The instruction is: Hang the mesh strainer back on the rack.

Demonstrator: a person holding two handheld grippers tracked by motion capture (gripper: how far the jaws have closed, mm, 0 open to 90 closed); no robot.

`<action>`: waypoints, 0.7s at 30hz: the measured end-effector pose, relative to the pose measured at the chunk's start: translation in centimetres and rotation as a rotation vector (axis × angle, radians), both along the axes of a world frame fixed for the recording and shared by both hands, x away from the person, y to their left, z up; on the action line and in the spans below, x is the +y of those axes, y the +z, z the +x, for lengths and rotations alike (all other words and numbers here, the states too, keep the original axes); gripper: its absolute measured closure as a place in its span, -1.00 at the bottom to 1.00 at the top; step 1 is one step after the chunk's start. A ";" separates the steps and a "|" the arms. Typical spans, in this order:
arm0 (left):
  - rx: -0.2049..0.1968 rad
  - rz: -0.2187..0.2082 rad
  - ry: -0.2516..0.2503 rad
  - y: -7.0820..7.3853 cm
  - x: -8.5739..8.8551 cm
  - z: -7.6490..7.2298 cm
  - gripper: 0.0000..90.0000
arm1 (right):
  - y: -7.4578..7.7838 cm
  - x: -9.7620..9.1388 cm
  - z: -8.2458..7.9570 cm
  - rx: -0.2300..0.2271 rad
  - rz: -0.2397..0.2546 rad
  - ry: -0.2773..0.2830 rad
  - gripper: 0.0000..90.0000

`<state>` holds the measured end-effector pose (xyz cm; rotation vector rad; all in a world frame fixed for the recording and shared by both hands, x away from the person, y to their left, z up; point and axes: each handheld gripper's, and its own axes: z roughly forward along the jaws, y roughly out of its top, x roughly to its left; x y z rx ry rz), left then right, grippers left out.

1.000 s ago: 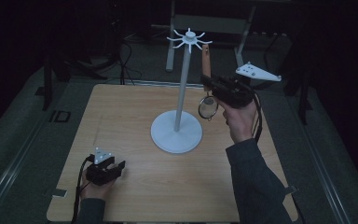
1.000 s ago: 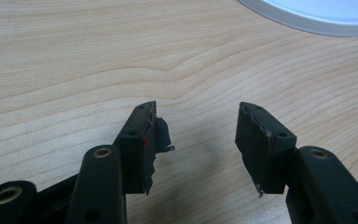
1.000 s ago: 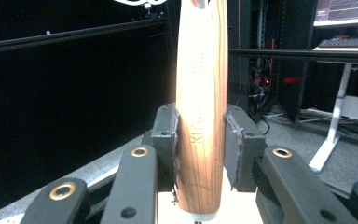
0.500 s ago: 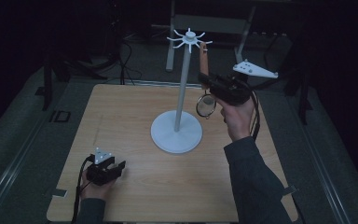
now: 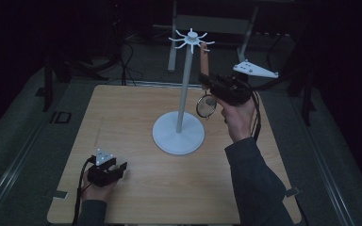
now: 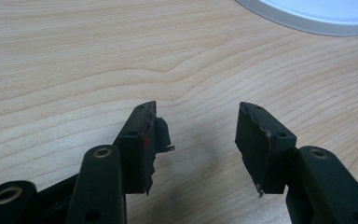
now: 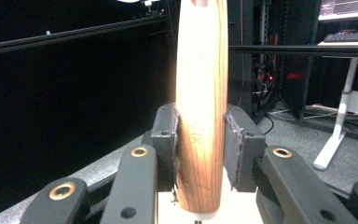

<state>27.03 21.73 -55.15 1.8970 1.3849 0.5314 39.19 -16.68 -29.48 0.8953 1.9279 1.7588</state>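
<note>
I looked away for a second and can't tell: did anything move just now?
Barely. The right tool, clamped on the wooden handle of a small strainer, edged slightly left and up toward the hooks of the white stand. The left tool stayed open, resting on the table.

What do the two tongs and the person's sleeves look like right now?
Both tongs are black, with brass-coloured rivets at the linkage joints and worn, frayed pads on the jaw faces. The left tongs and right tongs each carry a grey three-cornered plate on top and trail a black cable. The person wears dark grey long sleeves.
</note>
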 end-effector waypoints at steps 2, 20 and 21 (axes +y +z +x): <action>-0.001 0.000 0.000 0.0 0.0 0.0 0.09 | 0.0 0.0 0.0 0.001 0.001 0.000 0.51; -0.002 -0.001 0.002 0.0 0.0 0.0 0.09 | -0.4 0.5 0.4 0.017 0.008 0.007 0.50; -0.002 0.000 0.001 0.0 0.1 0.0 0.09 | -0.5 0.5 0.5 0.019 0.008 0.007 0.50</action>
